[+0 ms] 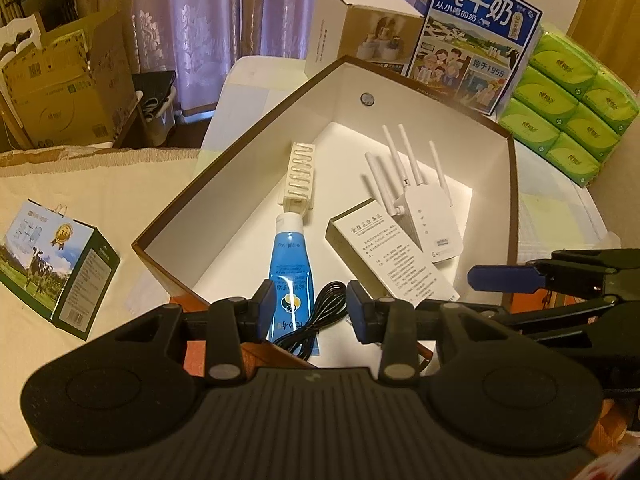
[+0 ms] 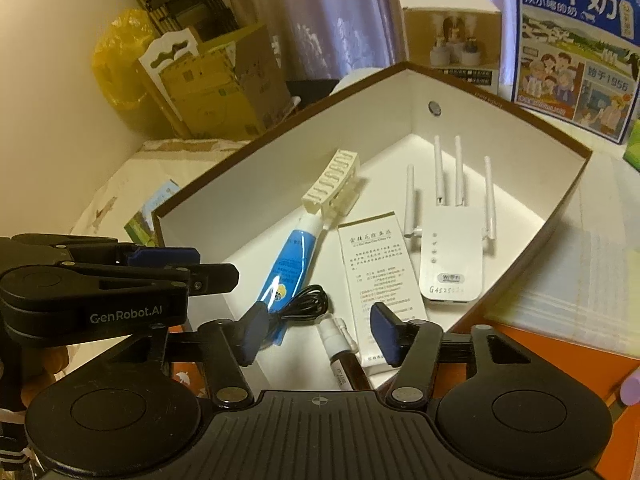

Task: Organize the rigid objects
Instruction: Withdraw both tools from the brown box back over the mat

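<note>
A large box point(image 1: 240, 136), brown outside and white inside, lies open on the table. In it are a cream ribbed clip point(image 1: 299, 176), a blue tube point(image 1: 290, 264), a black cable point(image 1: 320, 316), a white printed carton point(image 1: 394, 256) and a white WiFi repeater point(image 1: 428, 216) with antennas. My left gripper point(image 1: 312, 312) hovers over the box's near corner, its jaws slightly apart and empty. My right gripper point(image 2: 320, 332) is open over the near wall. A small spray bottle point(image 2: 344, 356) lies in the box between its pads, which do not touch it. The left gripper point(image 2: 208, 268) shows side-on.
Behind the box stand a blue milk carton point(image 1: 472, 40), a white product box point(image 1: 360, 28) and stacked green tissue packs point(image 1: 568, 112). A small milk box point(image 1: 60, 268) lies on the cloth at left. Cardboard boxes point(image 1: 68, 84) lean by the curtain.
</note>
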